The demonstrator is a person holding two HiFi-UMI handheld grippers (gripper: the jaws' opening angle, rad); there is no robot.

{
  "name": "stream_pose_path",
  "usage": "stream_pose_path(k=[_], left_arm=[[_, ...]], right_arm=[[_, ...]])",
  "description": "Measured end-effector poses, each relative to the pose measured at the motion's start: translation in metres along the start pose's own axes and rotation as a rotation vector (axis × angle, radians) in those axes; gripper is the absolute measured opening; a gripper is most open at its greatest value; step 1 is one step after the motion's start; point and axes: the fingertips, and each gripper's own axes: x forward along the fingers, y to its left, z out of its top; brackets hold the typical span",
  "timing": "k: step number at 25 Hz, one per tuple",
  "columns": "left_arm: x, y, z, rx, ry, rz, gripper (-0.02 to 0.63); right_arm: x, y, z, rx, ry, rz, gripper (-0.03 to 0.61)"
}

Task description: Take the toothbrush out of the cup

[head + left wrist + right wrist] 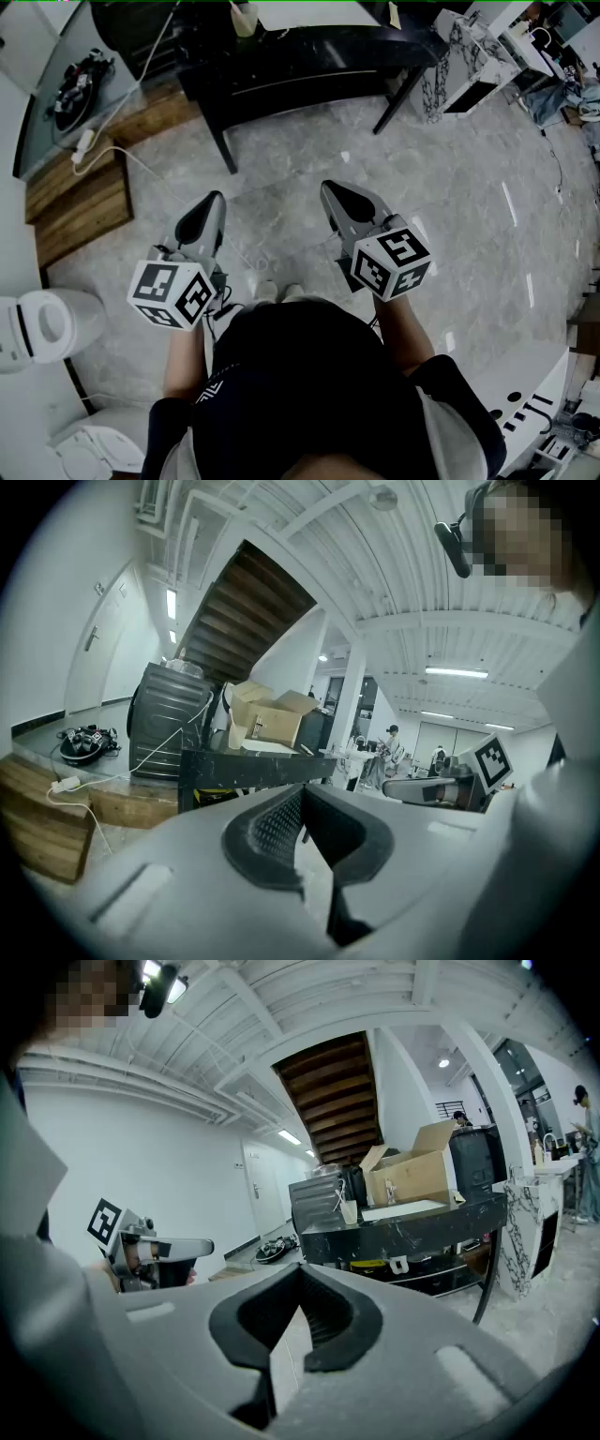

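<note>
Both tongs are pressed together with nothing between them: the left gripper (302, 795) and the right gripper (298, 1275) each show pads meeting at the tip, held out about level in front of the person. The cup (349, 1210) stands on the black table (309, 58), well apart from both grippers, with bare floor between. The toothbrush (342, 1192) leans inside it, its handle above the rim, and a cardboard box (412, 1177) sits just beside the cup.

The task looks not yet begun, so the risks lie in the approach. Jaws that arrive closed would shove the handle rather than catch it, and the cup looks light enough to tip or slide off the table's edge. A pull at a slant could drag the cup along with the brush unless the other gripper steadies it. The box crowds one side and could block a wide approach. A white cable (141, 161) trails across the floor to the left, a snag if the person steps that way.
</note>
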Motion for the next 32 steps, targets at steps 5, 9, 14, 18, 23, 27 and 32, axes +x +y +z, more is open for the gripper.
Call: stream_pose_path(k=[5, 9, 14, 18, 23, 27, 32], left_arm=[[0.004, -0.007, -0.004, 0.001, 0.003, 0.008, 0.017], [0.009, -0.019, -0.005, 0.021, 0.003, 0.007, 0.017], [0.021, -0.027, -0.012, 0.016, 0.01, 0.0, 0.017], [0.03, -0.019, -0.011, -0.004, 0.009, 0.026, 0.014], [0.051, -0.003, -0.005, -0.013, 0.002, 0.031, 0.017], [0.078, 0.016, 0.0, -0.03, 0.0, 0.014, 0.017], [0.114, 0.043, 0.017, -0.034, 0.017, -0.011, 0.018]], right_arm=[[-0.006, -0.004, -0.004, 0.021, -0.003, 0.016, 0.003], [-0.014, -0.015, -0.007, 0.015, 0.002, 0.005, 0.003], [-0.016, -0.033, -0.013, 0.024, 0.005, -0.019, 0.003], [-0.014, -0.037, -0.016, 0.023, 0.012, -0.006, 0.003], [-0.005, -0.05, -0.013, 0.036, 0.014, -0.012, 0.003], [0.012, -0.061, -0.014, 0.025, 0.044, -0.027, 0.003], [0.051, -0.08, -0.002, 0.018, 0.07, -0.036, 0.003]])
